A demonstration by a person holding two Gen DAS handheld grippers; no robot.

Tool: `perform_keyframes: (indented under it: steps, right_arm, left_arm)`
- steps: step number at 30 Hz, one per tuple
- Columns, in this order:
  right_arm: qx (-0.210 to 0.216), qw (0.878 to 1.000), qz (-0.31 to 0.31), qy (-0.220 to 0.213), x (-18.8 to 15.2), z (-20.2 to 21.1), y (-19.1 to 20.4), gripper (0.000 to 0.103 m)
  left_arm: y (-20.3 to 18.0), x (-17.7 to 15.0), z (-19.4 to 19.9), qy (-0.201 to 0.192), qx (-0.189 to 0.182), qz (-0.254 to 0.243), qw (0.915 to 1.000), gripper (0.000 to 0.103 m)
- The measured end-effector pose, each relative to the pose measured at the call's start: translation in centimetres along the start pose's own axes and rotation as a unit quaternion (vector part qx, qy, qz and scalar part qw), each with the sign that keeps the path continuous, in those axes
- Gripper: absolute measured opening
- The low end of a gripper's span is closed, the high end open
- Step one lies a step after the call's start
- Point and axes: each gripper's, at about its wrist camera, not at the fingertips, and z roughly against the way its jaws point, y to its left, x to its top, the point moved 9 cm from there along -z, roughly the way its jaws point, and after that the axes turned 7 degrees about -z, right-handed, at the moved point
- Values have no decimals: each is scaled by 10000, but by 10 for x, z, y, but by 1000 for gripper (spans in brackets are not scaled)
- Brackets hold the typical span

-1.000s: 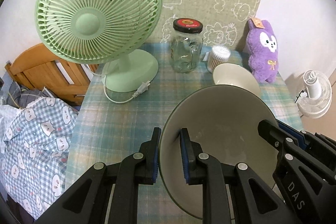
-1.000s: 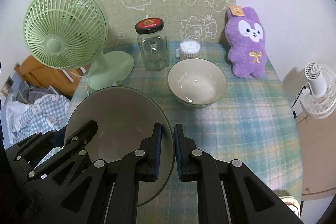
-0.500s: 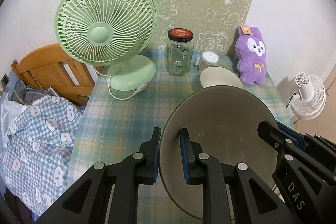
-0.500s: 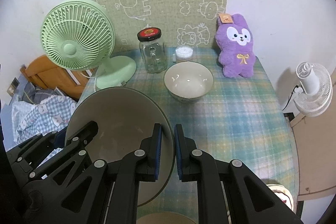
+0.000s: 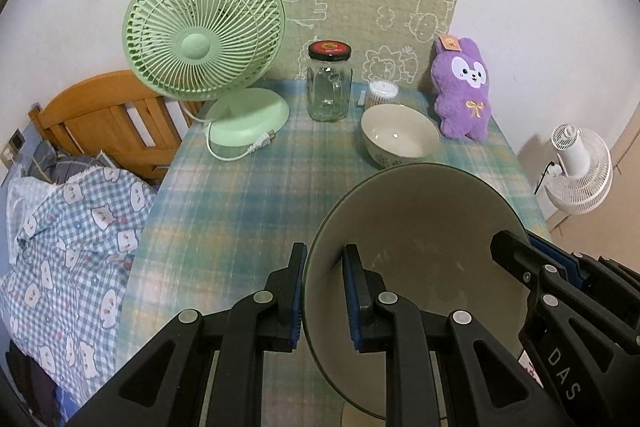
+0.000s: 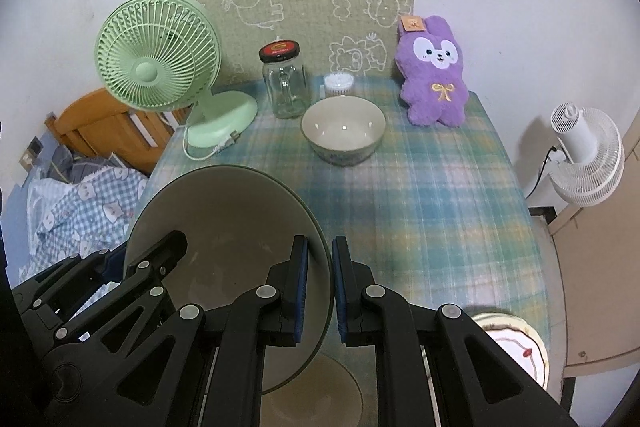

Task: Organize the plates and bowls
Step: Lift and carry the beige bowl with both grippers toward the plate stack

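Observation:
A large grey plate [image 5: 420,251] with a dark rim hangs tilted above the near part of the checked table [image 5: 248,211], carried by both grippers. My left gripper [image 5: 325,250] is shut on its left rim. On the opposite rim my right gripper [image 6: 320,243] is shut too, with the plate [image 6: 224,223] to its left. A cream bowl [image 5: 400,137] stands upright at the back of the table, also in the right wrist view as the bowl [image 6: 343,133]. Below the held plate lies a beige plate [image 6: 320,387], and a white patterned plate [image 6: 520,347] sits at the near right edge.
At the back stand a green desk fan [image 5: 204,47], a glass jar [image 5: 329,87] with a red-and-black lid, a tub of cotton swabs [image 5: 383,91] and a purple plush rabbit [image 5: 462,95]. Left of the table are a wooden chair [image 5: 100,119] and checked bedding [image 5: 68,227]. A white fan [image 5: 580,171] stands right.
Both grippers, still shut on the plate, have drawn back from the wall and risen a little. The fan, jar and bowl look smaller, and plates at the near edge have come into view.

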Motion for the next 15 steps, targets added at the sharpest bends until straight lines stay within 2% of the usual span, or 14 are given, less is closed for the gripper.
perform_keyframes:
  steps: [15]
  right_arm:
    - [24,9998,81,175,-48,10,-19,15]
  left_arm:
    - [-20,-49,9,180,20,115,9998,16]
